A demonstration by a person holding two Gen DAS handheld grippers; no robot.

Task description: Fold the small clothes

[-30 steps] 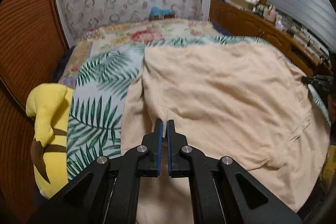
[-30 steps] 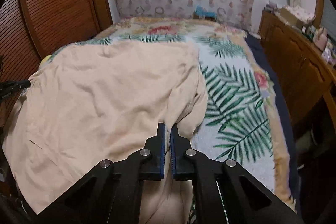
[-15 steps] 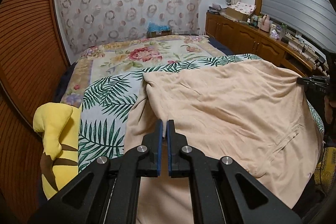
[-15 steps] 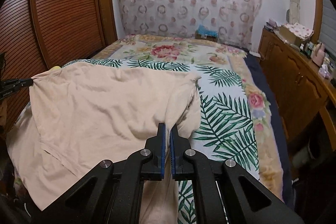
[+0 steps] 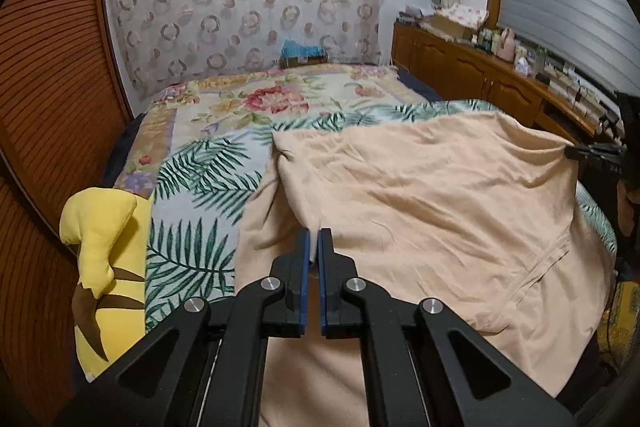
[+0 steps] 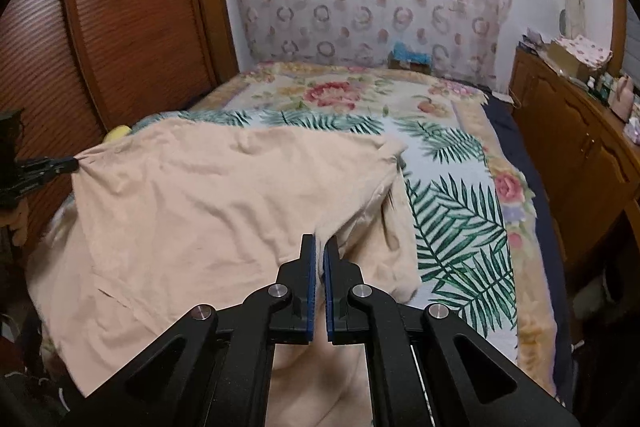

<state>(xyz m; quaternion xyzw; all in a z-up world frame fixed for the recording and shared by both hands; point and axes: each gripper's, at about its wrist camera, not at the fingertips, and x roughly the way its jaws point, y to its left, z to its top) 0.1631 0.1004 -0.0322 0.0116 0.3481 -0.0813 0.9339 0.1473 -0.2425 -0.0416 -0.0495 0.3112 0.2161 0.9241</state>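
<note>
Peach cotton garment sags in a wrinkled sheet above the near edge of the wide bed with its palm-leaf and rose-print cover, strung between your two grippers. Beside the bed's left edge slumps a yellow plush toy with brown stripes. Your left gripper has its blue-padded jaws pinched tight on one corner of the fabric; your right gripper clamps the opposite corner.
</note>
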